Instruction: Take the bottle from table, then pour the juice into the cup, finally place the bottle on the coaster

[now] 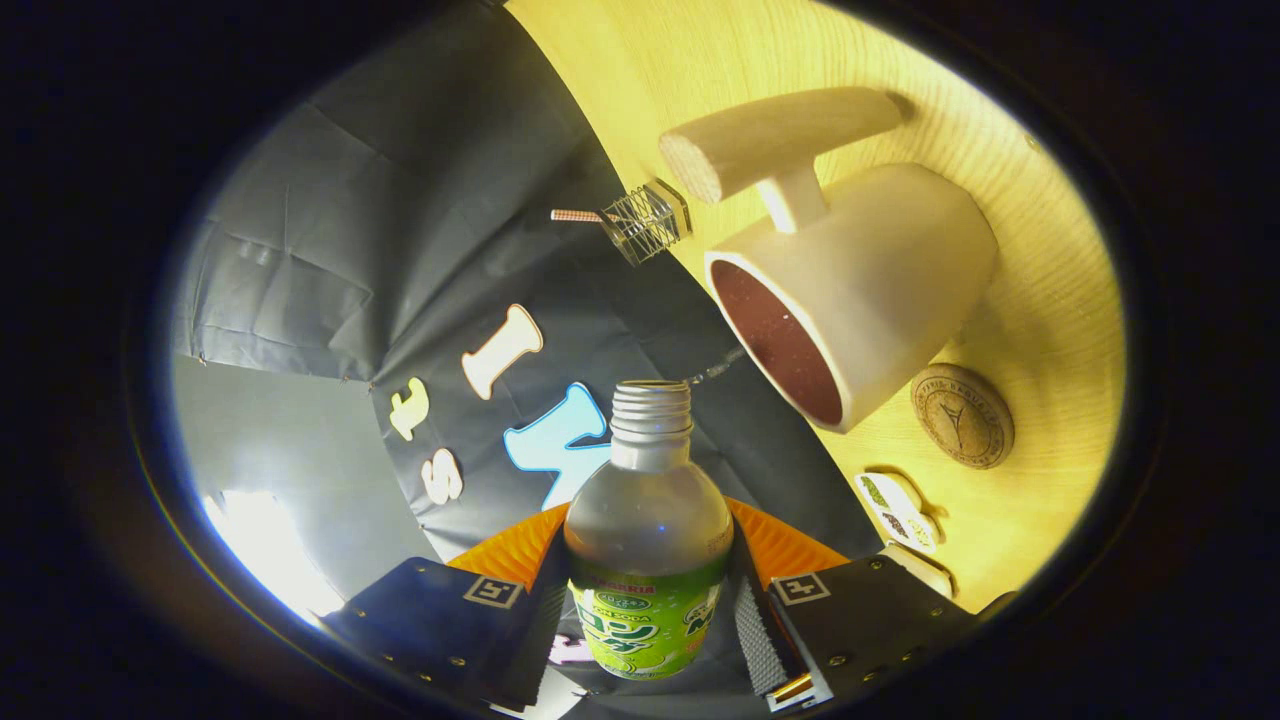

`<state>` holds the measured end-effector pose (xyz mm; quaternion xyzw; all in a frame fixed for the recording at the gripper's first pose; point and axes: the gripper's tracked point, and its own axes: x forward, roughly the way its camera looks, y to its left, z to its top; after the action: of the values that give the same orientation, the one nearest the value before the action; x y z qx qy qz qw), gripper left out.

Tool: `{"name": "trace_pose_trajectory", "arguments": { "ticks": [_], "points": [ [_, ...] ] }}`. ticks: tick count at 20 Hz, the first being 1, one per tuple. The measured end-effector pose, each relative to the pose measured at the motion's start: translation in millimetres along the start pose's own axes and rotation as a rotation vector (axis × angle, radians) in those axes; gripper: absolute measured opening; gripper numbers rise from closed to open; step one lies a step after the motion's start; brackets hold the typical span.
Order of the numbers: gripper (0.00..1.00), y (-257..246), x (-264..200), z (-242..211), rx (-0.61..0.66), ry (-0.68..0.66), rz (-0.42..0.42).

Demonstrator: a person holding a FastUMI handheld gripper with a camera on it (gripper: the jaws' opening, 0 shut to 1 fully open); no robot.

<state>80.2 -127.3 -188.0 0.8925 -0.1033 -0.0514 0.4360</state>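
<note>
Both fingers of the gripper (648,615) are pinching the uncapped clear plastic bottle (648,540) with green label, its mouth tilting toward the white cylindrical cup (870,290) with wooden handle, near the round cork coaster (962,415).

From my seat, warm light washes the table (1040,330) at two o'clock; white glare blooms at eight. Fisheye bends the edges, focus stays sharp centrally.

Gripper (648,610): ridged pads, square tag marker per finger, small screws, orange ribbed body behind.
</note>
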Motion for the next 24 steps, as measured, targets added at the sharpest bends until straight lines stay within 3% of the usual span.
{"name": "trace_pose_trajectory", "arguments": {
  "ticks": [24],
  "points": [
    [0.75,-19.1,-4.8,3.1,-0.134,0.043,-0.031]
  ]
}}
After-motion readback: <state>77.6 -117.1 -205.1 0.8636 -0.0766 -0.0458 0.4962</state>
